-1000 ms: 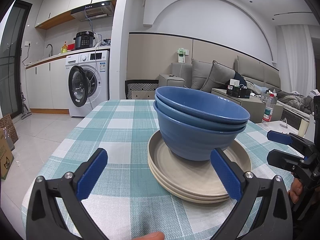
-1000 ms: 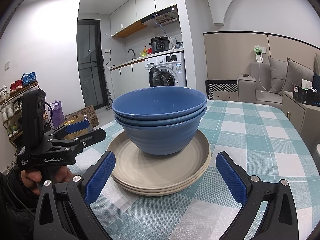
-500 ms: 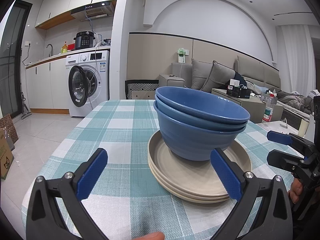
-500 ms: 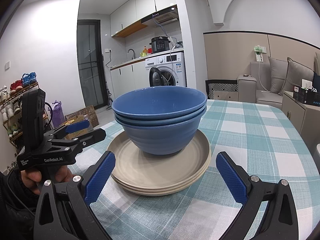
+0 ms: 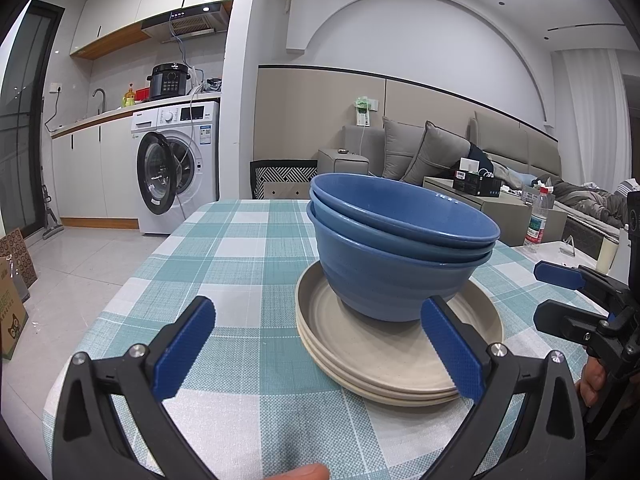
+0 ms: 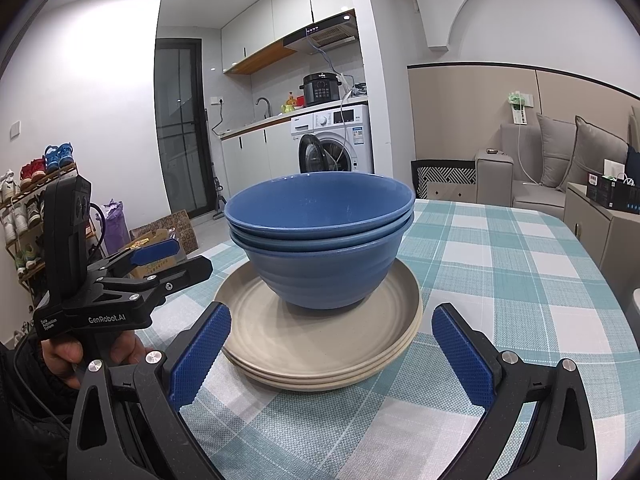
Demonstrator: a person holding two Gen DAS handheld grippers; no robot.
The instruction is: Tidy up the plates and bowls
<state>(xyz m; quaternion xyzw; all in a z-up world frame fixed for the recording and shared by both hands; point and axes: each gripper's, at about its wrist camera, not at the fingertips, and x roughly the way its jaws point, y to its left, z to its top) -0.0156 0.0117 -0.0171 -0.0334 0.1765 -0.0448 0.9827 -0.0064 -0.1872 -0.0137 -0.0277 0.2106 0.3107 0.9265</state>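
Note:
Three nested blue bowls [image 5: 396,248] [image 6: 320,240] stand on a stack of three beige plates [image 5: 384,356] [image 6: 320,344] on the checked tablecloth [image 5: 240,264]. My left gripper [image 5: 320,356] is open and empty, just short of the plates' near-left side. My right gripper [image 6: 332,354] is open and empty, its jaws either side of the plates' near rim without touching. Each gripper shows in the other's view: the right one [image 5: 560,292] beside the plates, the left one [image 6: 160,260] likewise.
The table edge [image 5: 80,352] drops to the floor on the left. A washing machine [image 5: 176,164] and kitchen counter stand behind. A sofa [image 5: 460,152] and a low table with a water bottle [image 5: 536,224] lie to the right.

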